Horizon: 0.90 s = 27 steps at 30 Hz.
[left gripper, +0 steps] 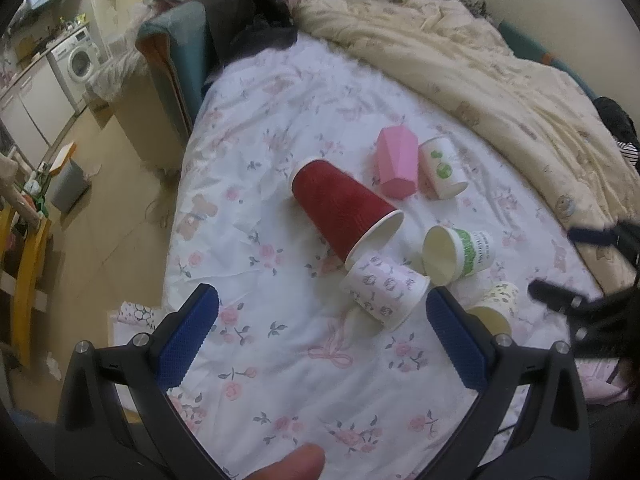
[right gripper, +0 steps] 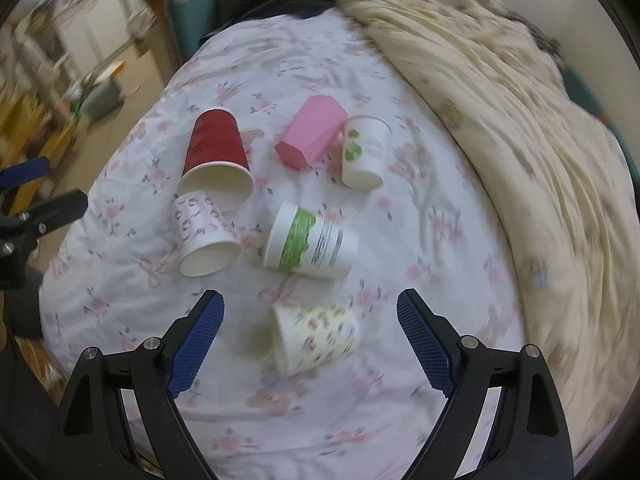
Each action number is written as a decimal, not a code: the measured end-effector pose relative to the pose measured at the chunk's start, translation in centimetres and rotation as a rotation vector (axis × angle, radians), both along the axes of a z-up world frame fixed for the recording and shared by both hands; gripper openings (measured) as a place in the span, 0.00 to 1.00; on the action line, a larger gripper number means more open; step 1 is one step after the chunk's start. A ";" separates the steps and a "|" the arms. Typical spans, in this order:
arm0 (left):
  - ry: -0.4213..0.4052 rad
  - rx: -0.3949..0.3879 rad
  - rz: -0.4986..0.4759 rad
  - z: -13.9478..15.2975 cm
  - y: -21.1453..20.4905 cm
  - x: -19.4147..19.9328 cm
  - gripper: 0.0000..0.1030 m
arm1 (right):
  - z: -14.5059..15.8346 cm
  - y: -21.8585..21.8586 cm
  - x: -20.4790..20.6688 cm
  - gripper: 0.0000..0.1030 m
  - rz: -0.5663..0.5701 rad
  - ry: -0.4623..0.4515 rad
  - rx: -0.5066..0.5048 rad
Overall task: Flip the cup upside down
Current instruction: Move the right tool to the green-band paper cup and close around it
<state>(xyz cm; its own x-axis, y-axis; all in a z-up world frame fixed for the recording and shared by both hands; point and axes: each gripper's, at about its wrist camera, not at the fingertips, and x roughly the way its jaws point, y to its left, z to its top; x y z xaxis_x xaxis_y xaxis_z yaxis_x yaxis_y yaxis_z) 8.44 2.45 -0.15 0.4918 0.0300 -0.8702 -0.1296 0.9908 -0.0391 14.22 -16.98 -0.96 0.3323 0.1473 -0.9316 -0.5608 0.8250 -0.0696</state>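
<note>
Right wrist view is smearing with motion blur; the yellowish patterned cup [right gripper: 316, 338] is lying on its side at lower centre, print illegible, between the spread, empty fingers of the right gripper [right gripper: 310, 340]. The left gripper [left gripper: 322, 338] is likewise gaping wide, gripping nothing, partly hiding that cup in its view. A ribbed red cup [left gripper: 344, 210] and a faceted pink cup [left gripper: 396, 166] are resting on the floral bedsheet [left gripper: 280, 360].

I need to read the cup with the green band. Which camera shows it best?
The left wrist view: the green-banded cup is sharp there, showing its open mouth and printed side. The right wrist view shows the whole side but motion-blurred, its print unreadable.
</note>
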 end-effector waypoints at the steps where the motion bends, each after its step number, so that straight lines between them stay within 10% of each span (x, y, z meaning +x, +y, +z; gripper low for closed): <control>1: 0.013 -0.005 0.007 -0.4 0.2 0.2 0.99 | -0.1 0.3 0.8 0.88 0.038 0.008 -0.023; 16: 0.114 -0.077 0.037 -3.1 0.8 1.8 0.99 | -9.9 6.1 6.1 0.87 0.519 0.192 -0.365; 23: 0.127 -0.078 0.046 -3.5 1.1 1.9 0.99 | -13.5 7.4 5.3 0.87 0.628 0.191 -0.444; 27: 0.133 -0.072 0.046 -3.8 1.2 1.9 0.99 | -14.4 7.6 5.3 0.71 0.609 0.178 -0.449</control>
